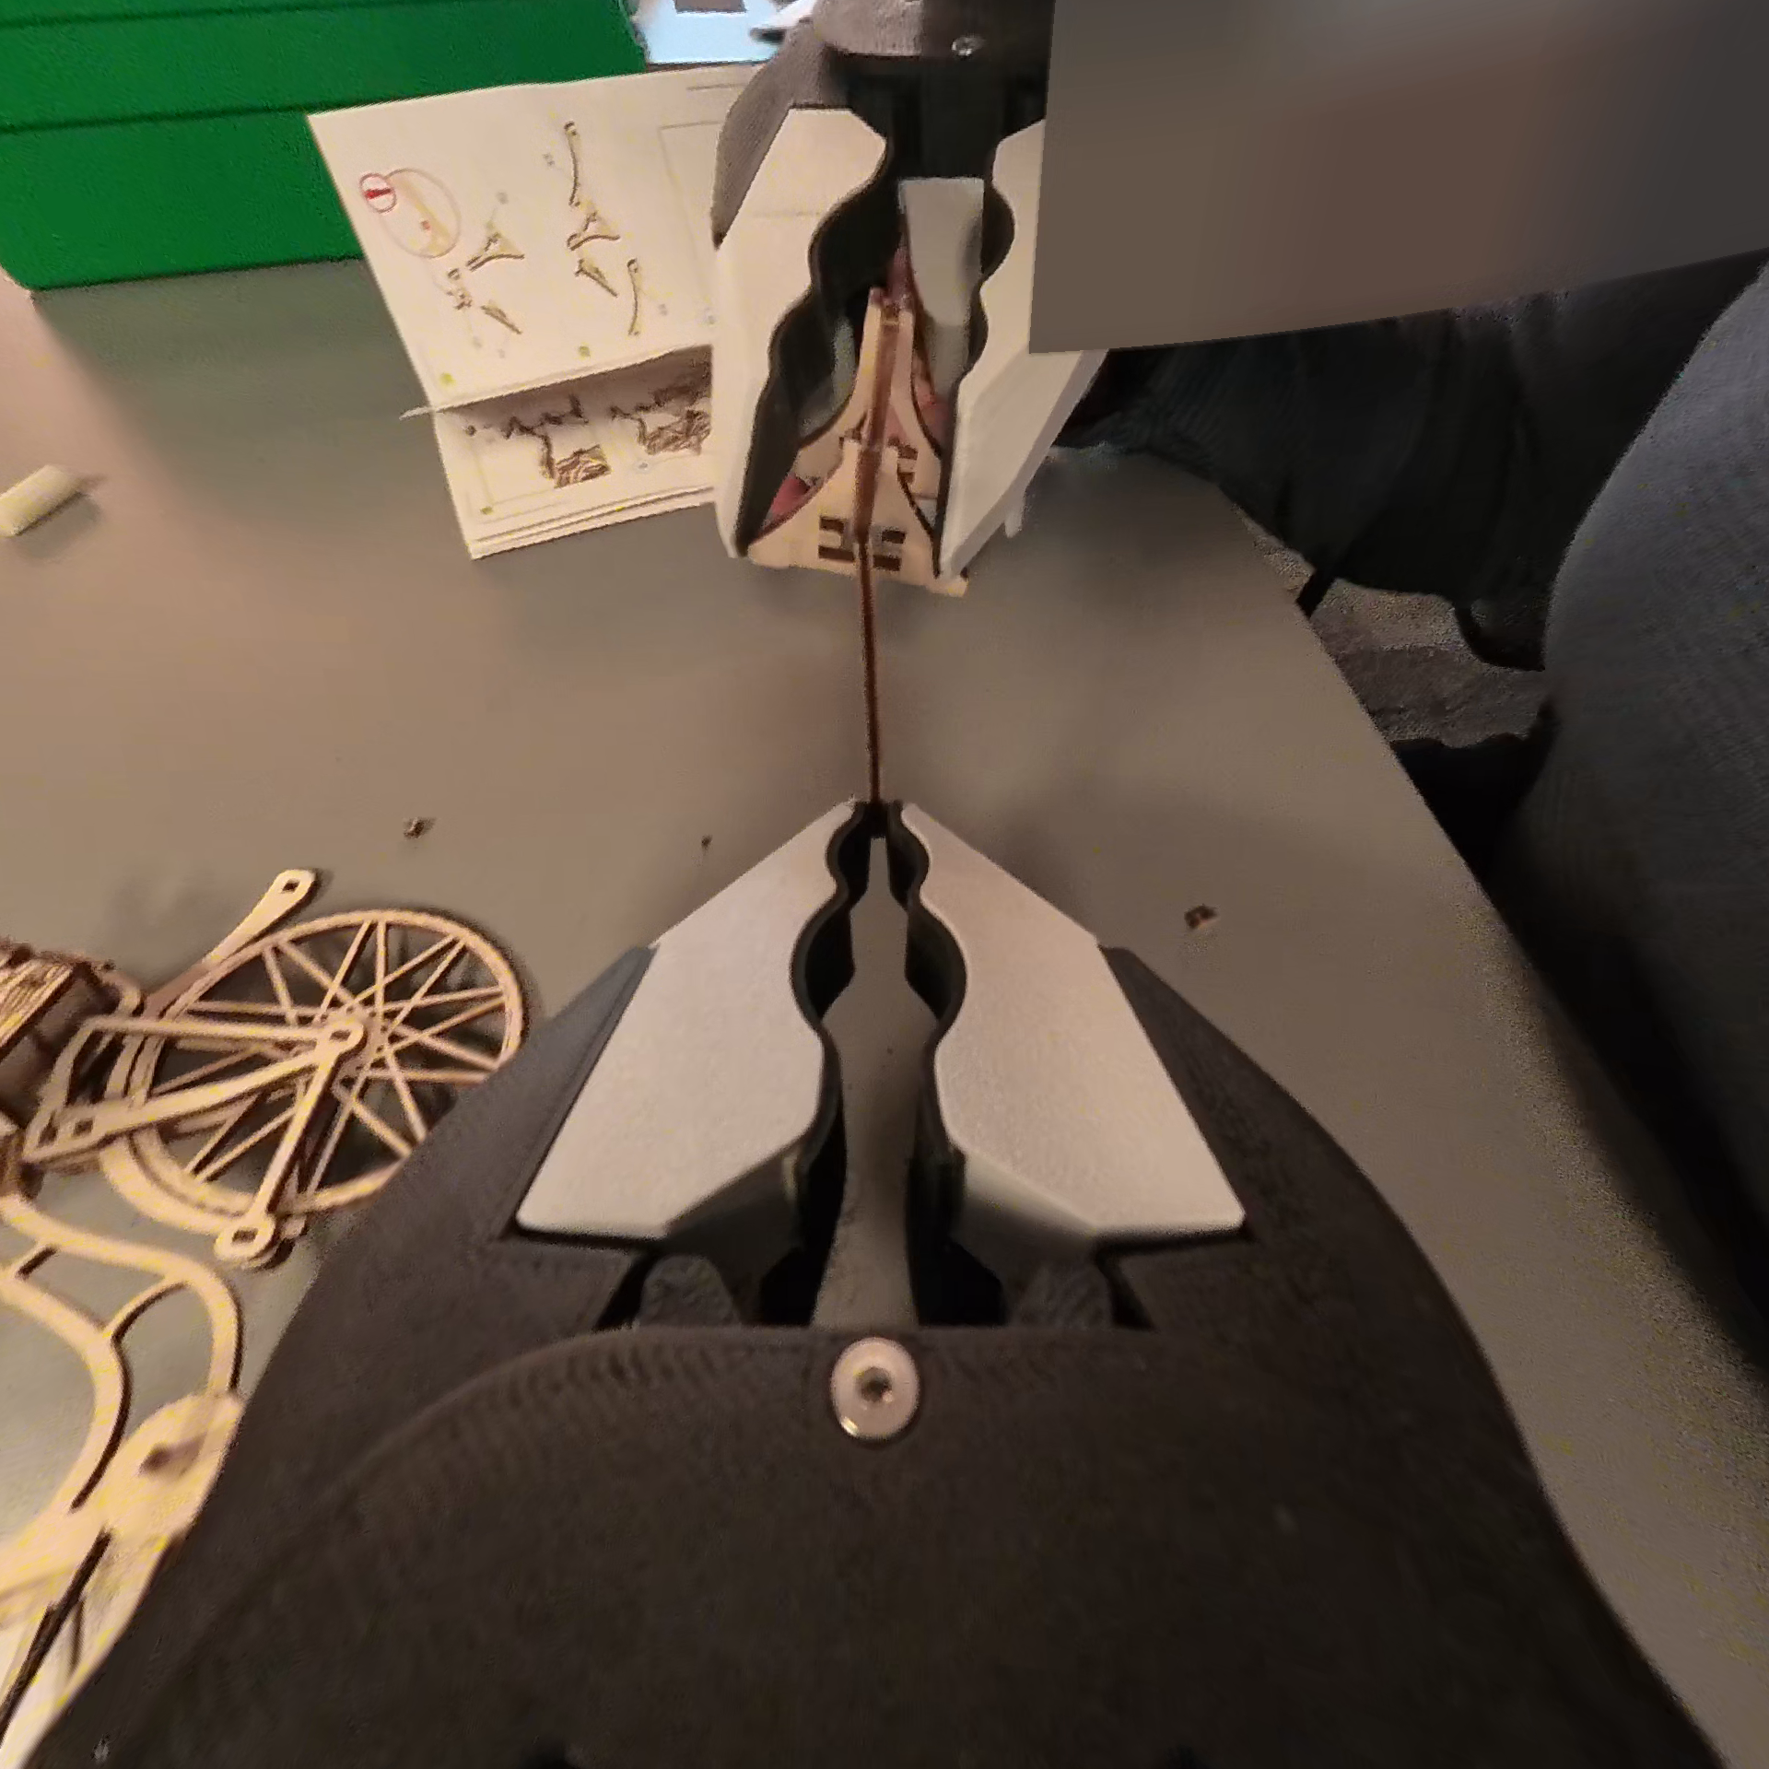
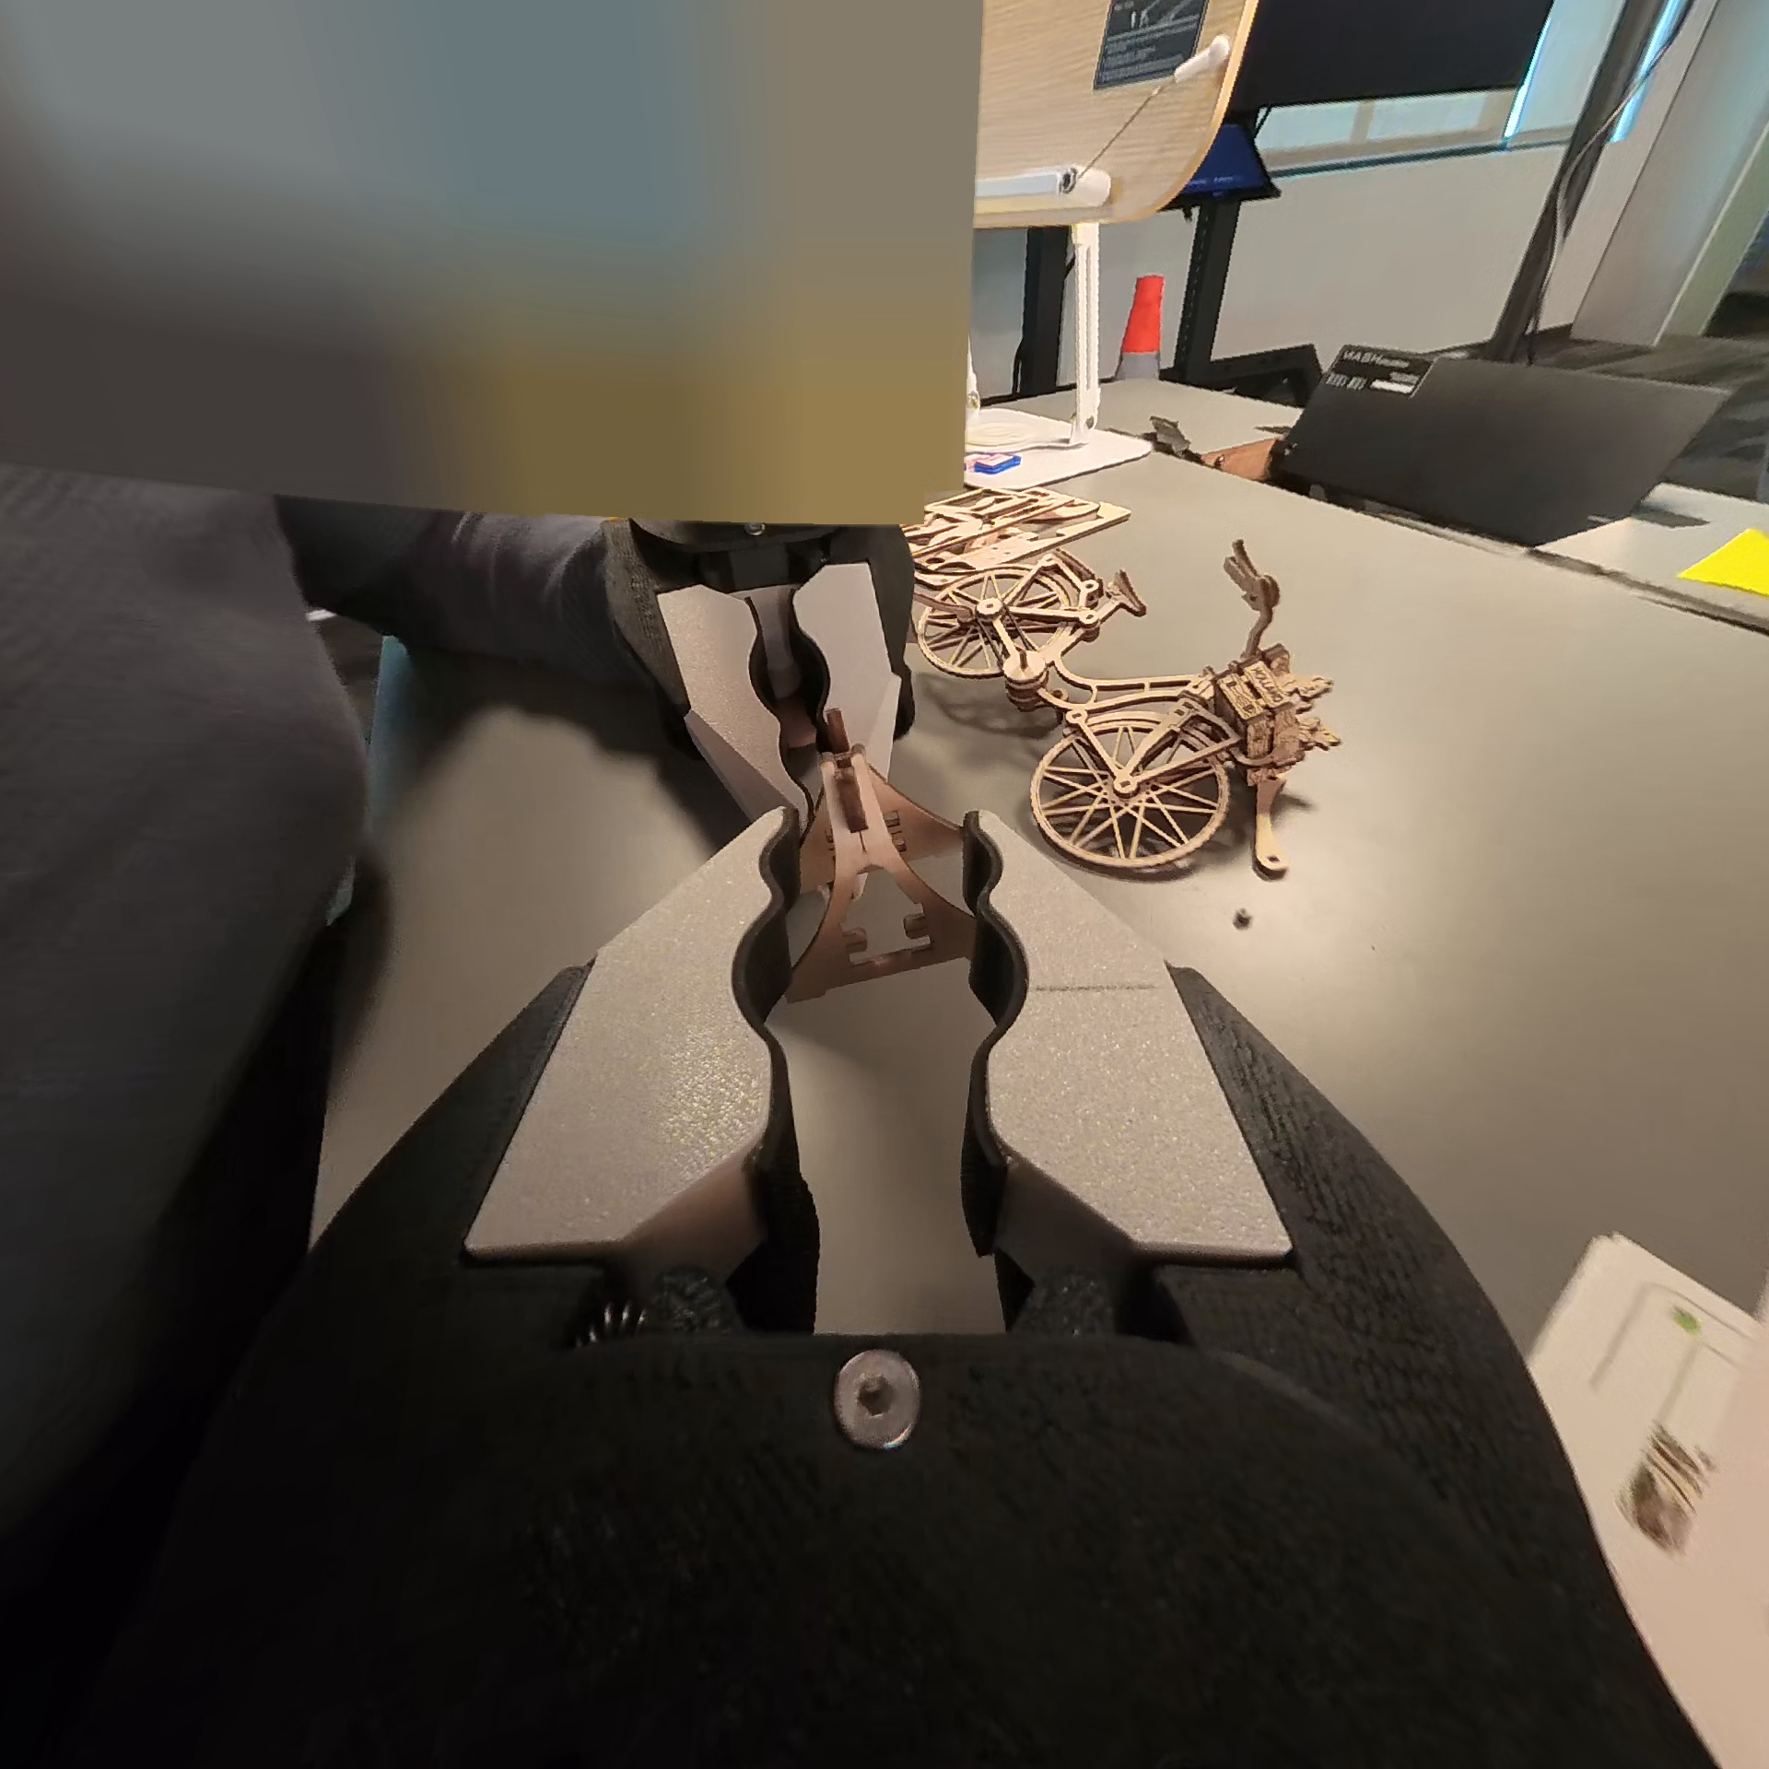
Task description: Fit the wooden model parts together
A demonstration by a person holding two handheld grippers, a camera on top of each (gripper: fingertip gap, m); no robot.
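From my left wrist camera I see my left gripper [image 1: 873, 814] level above the grey surface [image 1: 574, 689], its jaws drawn almost together and pinching the near end of a thin wooden strip [image 1: 869, 689] seen edge-on. The strip runs straight ahead into the right gripper [image 1: 862, 536], which faces mine tip to tip and hangs down from the top of the frame. From the right wrist camera, my right gripper [image 2: 881, 842] has its jaws at a middling width, holding a flared wooden model part [image 2: 866, 909] by its two outer edges, with the slotted foot toward me and the narrow end pointing away. The left gripper [image 2: 823, 756] meets that narrow end from the far side, tilted downward; I think its strip sits in the part's central slot, though the joint is too small to be sure. Both held pieces are off the surface. A partly built wooden bicycle [image 2: 1130, 756] lies on its side well to the right of the right gripper, and an open instruction booklet [image 1: 536, 316] lies flat beyond the left gripper, beside a green box [image 1: 191, 144].
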